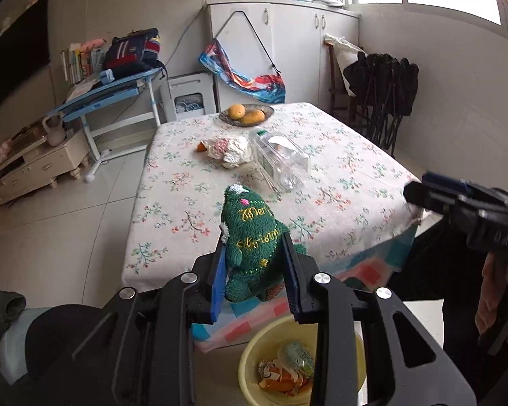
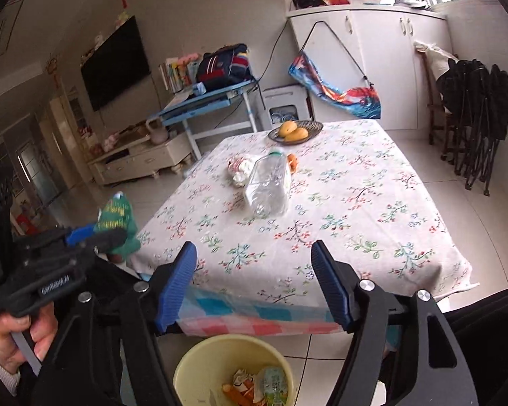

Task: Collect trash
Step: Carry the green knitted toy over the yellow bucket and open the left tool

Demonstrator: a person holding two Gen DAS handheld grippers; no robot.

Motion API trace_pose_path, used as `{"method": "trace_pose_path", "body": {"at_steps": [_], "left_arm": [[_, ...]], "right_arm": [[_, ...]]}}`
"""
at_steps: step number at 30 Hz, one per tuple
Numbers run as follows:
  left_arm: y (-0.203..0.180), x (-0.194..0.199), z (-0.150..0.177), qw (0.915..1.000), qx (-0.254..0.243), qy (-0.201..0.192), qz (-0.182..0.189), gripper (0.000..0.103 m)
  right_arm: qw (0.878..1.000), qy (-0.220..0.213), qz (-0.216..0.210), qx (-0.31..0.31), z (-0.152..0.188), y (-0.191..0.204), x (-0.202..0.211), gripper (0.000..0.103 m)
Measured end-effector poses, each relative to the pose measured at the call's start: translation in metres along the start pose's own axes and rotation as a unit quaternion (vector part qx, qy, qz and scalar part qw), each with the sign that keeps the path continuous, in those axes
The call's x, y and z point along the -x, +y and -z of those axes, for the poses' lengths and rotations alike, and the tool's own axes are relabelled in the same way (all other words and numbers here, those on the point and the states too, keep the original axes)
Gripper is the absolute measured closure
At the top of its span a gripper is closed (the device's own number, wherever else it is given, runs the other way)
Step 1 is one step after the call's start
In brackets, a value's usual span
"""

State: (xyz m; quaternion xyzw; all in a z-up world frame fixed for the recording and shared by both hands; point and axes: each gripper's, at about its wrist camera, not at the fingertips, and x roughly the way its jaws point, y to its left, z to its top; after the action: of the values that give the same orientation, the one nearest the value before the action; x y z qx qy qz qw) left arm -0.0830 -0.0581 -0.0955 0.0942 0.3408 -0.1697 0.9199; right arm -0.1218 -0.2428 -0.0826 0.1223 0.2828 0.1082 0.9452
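Observation:
My left gripper (image 1: 254,253) is shut on a green plush Christmas tree toy (image 1: 252,237) held over the table's near edge; the toy (image 2: 117,218) also shows at the left of the right wrist view. My right gripper (image 2: 254,270) stands open with nothing between its blue pads, above the yellow bin (image 2: 199,365). The yellow bin (image 1: 254,355) on the floor holds orange peel and a small wrapper. On the floral tablecloth lie a clear plastic bottle (image 2: 267,186), crumpled paper (image 2: 240,169) and an orange scrap (image 2: 293,161). From the left wrist the bottle (image 1: 281,162) and paper (image 1: 228,149) sit mid-table.
A plate of mangoes (image 2: 295,131) stands at the table's far end. Folded black chairs (image 2: 474,111) lean on the right wall. A blue desk (image 2: 206,101), a white cabinet (image 2: 372,61) and a TV stand (image 2: 139,159) lie beyond. A person's hand (image 2: 20,341) grips the left tool.

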Motion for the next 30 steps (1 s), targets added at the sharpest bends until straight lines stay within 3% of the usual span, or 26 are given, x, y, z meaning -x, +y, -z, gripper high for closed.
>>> {"method": "trace_pose_path", "body": {"at_steps": [9, 16, 18, 22, 25, 27, 30], "left_arm": [[-0.044, -0.026, 0.037, 0.9893, -0.088, 0.098, 0.062, 0.074], [-0.067, -0.042, 0.064, 0.9624, -0.149, 0.198, 0.111, 0.066], [-0.068, -0.043, 0.067, 0.9599, -0.154, 0.205, 0.113, 0.063], [-0.055, -0.038, 0.058, 0.9692, -0.125, 0.187, 0.101, 0.05], [-0.043, -0.036, 0.05, 0.9761, -0.103, 0.17, 0.088, 0.049], [-0.034, -0.03, 0.041, 0.9854, -0.088, 0.134, 0.056, 0.045], [-0.018, -0.012, 0.024, 0.9965, -0.06, 0.057, -0.011, 0.028]], "right_arm": [[1.0, -0.014, 0.013, -0.014, 0.002, -0.012, -0.001, 0.034], [1.0, -0.011, 0.014, -0.014, 0.003, -0.013, 0.0, 0.034], [1.0, -0.011, 0.015, -0.015, 0.004, -0.014, 0.001, 0.033], [1.0, -0.011, 0.017, -0.018, 0.004, -0.015, 0.001, 0.032], [1.0, -0.01, 0.019, -0.018, 0.004, -0.016, 0.0, 0.032], [1.0, -0.013, 0.021, -0.016, 0.004, -0.016, 0.001, 0.032], [0.999, -0.021, 0.028, -0.007, 0.004, -0.013, 0.004, 0.031]]}}
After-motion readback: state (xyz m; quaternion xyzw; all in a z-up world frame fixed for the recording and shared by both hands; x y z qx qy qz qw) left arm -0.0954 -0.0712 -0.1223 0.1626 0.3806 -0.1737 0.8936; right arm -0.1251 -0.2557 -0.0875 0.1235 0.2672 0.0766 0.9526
